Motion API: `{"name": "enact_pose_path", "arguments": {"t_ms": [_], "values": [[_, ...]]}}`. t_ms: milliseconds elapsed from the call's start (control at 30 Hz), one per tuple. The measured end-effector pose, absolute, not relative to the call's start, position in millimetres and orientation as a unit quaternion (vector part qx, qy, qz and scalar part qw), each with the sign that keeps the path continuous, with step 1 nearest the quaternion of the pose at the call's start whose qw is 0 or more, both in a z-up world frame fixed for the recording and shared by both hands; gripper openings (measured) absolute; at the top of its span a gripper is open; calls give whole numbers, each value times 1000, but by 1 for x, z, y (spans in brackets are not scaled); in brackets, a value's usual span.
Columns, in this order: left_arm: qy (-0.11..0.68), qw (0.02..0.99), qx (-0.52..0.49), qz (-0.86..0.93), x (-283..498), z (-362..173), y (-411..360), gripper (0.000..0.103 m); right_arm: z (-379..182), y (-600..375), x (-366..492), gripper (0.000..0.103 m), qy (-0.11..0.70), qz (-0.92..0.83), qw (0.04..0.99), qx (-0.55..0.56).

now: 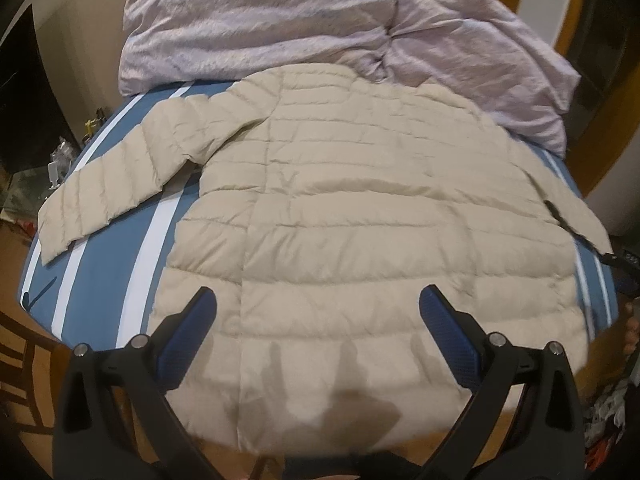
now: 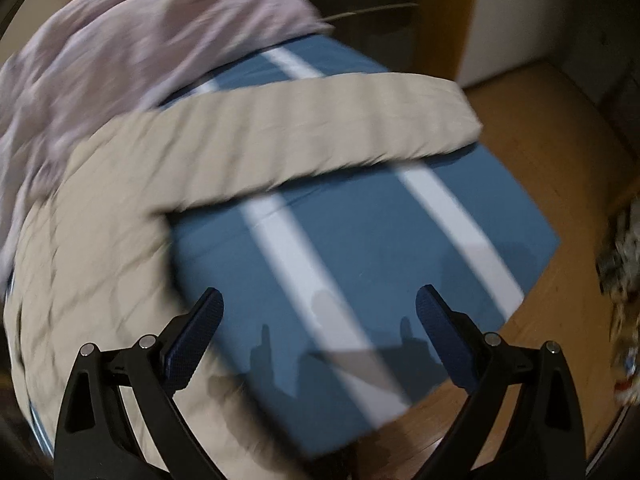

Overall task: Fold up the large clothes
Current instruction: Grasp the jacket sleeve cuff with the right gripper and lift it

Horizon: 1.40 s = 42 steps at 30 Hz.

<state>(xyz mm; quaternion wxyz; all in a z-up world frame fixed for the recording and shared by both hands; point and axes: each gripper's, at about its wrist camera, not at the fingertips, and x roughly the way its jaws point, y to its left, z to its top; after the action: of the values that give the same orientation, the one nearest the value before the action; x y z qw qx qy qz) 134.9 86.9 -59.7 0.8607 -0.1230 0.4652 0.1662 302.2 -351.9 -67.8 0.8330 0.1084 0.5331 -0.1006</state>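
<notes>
Well, my left gripper [image 1: 318, 304] was spread wide above the hem of the tan puffy jacket [image 1: 360, 216], holding nothing. My right gripper [image 2: 320, 306] was wide too, over the blue striped bed [image 2: 360, 240]. The jacket lay flat there, and farther back sat a bunched pink blanket [image 1: 280, 20].

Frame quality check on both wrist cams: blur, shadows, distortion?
Left wrist: mostly sharp, slight softness; strong fisheye bending of the striped bed sheet; the open left gripper casts finger shadows on the beige puffer jacket hem. Right wrist: heavy motion blur smears the jacket sleeve and lilac duvet; open right gripper stays sharp, shadowing the sheet.
</notes>
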Motion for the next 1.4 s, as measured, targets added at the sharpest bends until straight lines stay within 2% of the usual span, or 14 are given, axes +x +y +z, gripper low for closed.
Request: {"name": "enact_pose_path", "arguments": {"t_ms": [167, 333, 500, 700, 767, 933, 1033, 1400], "values": [[477, 852, -115, 182, 157, -70, 98, 101, -84, -399, 333, 90, 527, -146, 817, 181], [485, 849, -104, 181, 180, -74, 103, 101, -100, -444, 345, 76, 506, -184, 793, 284], [490, 848, -99, 173, 201, -76, 103, 101, -119, -483, 353, 70, 479, -229, 760, 375], [497, 846, -105, 159, 216, -79, 106, 101, -123, -503, 360, 59, 444, -246, 758, 409], [498, 847, -103, 155, 220, -79, 107, 101, -125, -507, 362, 50, 435, -245, 757, 421], [505, 843, -106, 149, 229, -83, 112, 101, -129, -511, 367, 18, 429, -231, 756, 436], [509, 840, -118, 146, 233, -85, 120, 101, -121, -505, 370, 11, 421, -230, 772, 416], [492, 849, -149, 119, 258, -78, 138, 100, -56, -412, 416, 7, 403, -107, 861, 291]]}}
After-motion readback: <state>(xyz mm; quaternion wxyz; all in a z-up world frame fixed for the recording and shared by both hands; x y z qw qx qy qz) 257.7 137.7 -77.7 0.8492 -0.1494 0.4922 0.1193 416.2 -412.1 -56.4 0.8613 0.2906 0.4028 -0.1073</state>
